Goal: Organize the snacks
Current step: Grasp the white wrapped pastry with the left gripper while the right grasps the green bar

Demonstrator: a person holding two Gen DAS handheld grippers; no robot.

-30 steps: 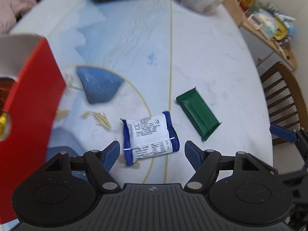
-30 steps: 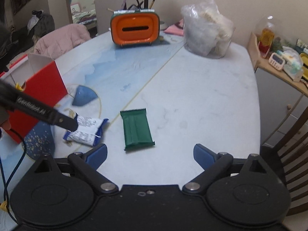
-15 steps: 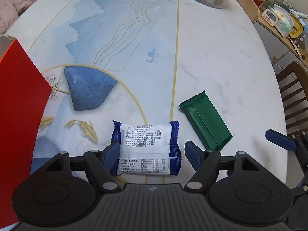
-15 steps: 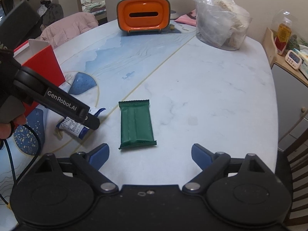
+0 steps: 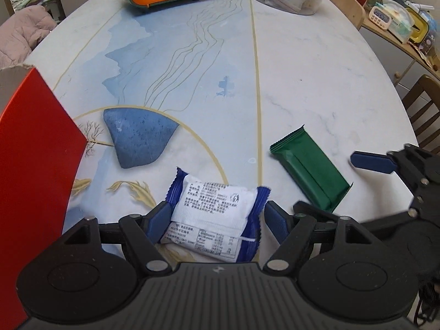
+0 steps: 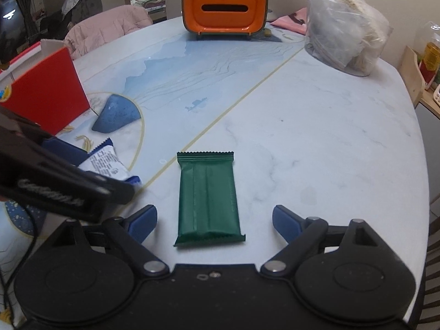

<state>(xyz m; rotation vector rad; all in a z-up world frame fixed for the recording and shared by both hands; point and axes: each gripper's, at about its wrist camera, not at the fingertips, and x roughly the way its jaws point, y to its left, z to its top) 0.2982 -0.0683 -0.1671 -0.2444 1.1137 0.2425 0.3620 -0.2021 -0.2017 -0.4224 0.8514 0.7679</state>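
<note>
Where snacks lie, marbled table (image 6: 330, 126).

The blue-and-white snack packet (image 5: 217, 211) carries a white panel of small printed text in several lines, too fine to read; a small round logo sits near the panel's right end, and a table of figures fills the strip nearer the camera. Just beside that packet, in the right wrist view, the left gripper's black arm (image 6: 55, 192) bears raised lettering, blurred and unreadable. No other writing can be made out.
</note>
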